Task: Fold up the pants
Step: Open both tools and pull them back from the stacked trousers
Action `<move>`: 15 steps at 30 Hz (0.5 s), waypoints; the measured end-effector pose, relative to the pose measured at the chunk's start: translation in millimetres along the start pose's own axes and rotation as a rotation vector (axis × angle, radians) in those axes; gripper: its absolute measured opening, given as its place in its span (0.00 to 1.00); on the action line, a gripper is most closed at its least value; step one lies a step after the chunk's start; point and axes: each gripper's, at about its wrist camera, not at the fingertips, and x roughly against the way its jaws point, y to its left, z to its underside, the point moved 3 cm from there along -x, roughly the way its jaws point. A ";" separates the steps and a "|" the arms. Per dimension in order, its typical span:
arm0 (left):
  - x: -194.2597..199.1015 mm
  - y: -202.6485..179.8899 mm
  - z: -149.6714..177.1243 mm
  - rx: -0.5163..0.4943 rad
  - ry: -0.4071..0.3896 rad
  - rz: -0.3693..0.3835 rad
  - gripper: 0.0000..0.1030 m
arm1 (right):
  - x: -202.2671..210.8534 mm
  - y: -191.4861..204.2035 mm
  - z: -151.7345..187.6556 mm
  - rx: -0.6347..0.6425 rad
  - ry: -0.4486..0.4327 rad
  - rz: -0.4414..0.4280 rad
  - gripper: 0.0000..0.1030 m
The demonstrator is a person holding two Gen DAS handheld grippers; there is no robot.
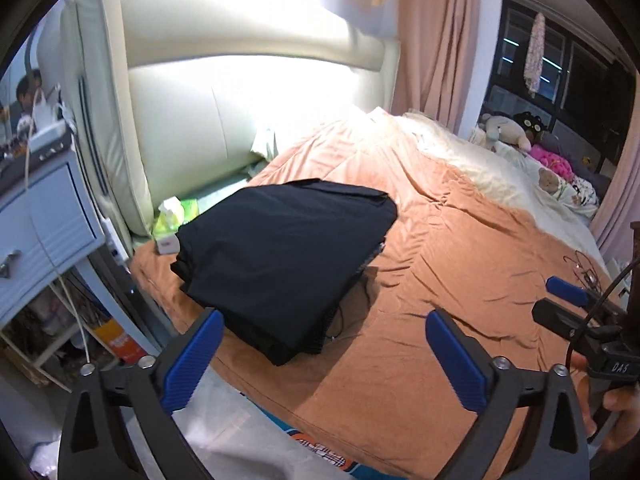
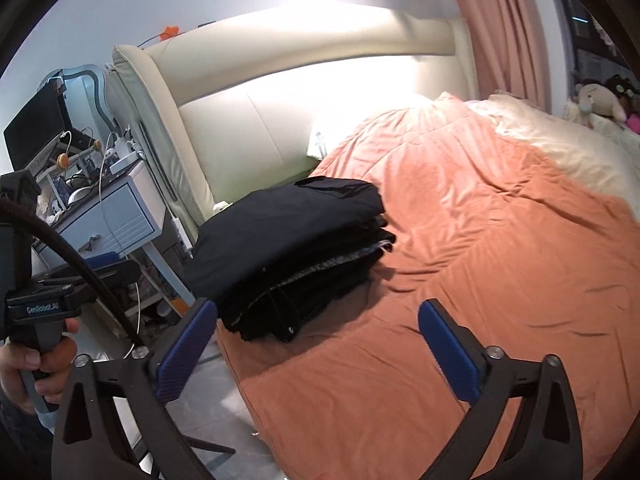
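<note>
**Ana:** Orange bedding covers most of the bed, with a padded cream headboard behind it and a pink curtain by the dark window. Where are the pants?

**Ben:** On top of a stack of dark folded clothes at the bed's near corner, just beside the headboard end. The pants look like the flat black layer uppermost. I judge the stack sits at the edge so it stays within easy reach and leaves the middle of the bed free for spreading.

**Ana:** And the tools?

**Ben:** Both stand wide with nothing between the blue pads. The left tool hangs over the bed edge, pointing down at the stack without touching it. The right tool is likewise apart from the pile, angled at its layered side.

**Ana:** Why both empty at once?

**Ben:** My guess is that the fold is finished and the cloth let go; the top layer lies smooth and square. The right hand grips its handle at the edge of the left view.

**Ana:** Anything crowding the pile?

**Ben:** A green tissue pack just behind it, and a white nightstand off the bed.
</note>
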 end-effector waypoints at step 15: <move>72.4 -60.2 41.0 -0.095 -0.060 0.065 0.99 | 128.2 13.6 46.6 -0.028 -0.066 0.092 1.00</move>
